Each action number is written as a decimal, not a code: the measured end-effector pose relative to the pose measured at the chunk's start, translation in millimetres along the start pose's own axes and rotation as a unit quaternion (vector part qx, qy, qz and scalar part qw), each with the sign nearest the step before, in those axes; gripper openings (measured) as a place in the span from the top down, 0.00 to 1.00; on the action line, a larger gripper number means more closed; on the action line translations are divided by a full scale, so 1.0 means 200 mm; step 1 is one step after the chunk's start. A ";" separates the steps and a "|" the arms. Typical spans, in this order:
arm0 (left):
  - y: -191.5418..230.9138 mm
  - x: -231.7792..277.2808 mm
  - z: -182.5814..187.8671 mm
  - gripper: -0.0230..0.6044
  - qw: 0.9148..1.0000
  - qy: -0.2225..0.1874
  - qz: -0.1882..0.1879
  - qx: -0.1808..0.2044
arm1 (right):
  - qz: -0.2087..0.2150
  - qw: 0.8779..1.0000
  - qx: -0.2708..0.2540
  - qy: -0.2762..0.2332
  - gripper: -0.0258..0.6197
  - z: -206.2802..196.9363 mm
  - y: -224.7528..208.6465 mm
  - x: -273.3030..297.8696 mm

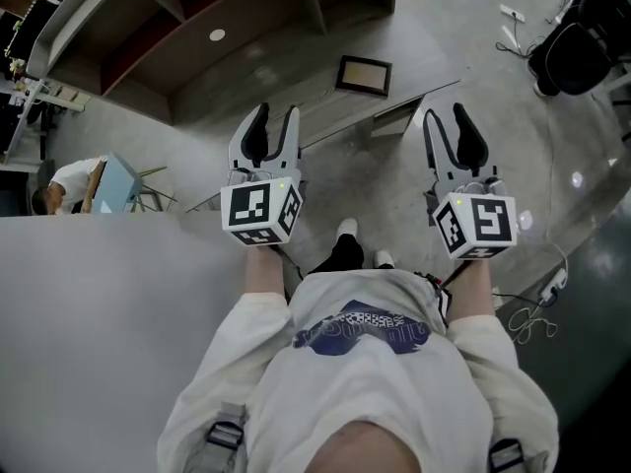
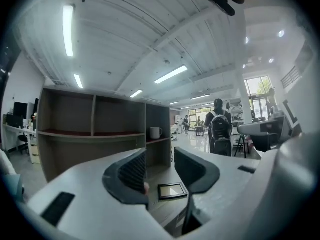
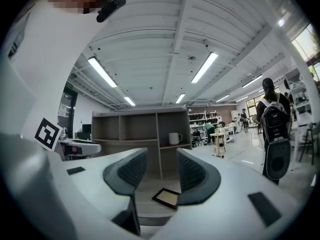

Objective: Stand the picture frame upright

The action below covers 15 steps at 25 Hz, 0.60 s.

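The picture frame (image 1: 363, 75) has a dark border and lies flat on a grey tabletop (image 1: 296, 97) in front of a shelf unit. Both grippers hover short of it, apart from it and pointing its way. My left gripper (image 1: 277, 124) is open and holds nothing. My right gripper (image 1: 446, 118) is open too, with nothing between its jaws. The left gripper view shows the frame (image 2: 172, 190) low between the open jaws of the left gripper (image 2: 160, 156). In the right gripper view the frame (image 3: 166, 198) lies below the gap of the right gripper (image 3: 162, 156).
A brown shelf unit (image 2: 95, 134) stands behind the table, with a white mug (image 2: 155, 132) on one shelf. A person with a backpack (image 3: 275, 134) stands to the right. Another person (image 1: 69, 183) bends over at the far left. Cables (image 1: 532, 313) lie on the floor.
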State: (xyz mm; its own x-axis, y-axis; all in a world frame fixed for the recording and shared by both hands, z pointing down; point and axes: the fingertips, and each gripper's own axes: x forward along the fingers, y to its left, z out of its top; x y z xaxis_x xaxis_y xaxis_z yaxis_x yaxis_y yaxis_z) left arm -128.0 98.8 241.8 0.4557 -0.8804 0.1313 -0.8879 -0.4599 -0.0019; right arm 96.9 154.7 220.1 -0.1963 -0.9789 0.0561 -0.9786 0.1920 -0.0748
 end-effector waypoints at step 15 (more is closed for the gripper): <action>0.33 0.41 -0.12 0.71 0.996 0.048 -0.069 -0.009 | -0.084 0.995 0.014 0.055 0.64 -0.13 -0.02 0.37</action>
State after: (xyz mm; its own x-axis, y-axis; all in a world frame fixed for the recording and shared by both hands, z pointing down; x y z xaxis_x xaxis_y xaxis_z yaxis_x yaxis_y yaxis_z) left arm -151.4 -0.5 275.9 0.5671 -0.7928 0.2234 -0.8181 -0.5735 0.0413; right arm 84.9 83.0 250.1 -0.0374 -0.9831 0.1795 -0.9963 0.0228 -0.0831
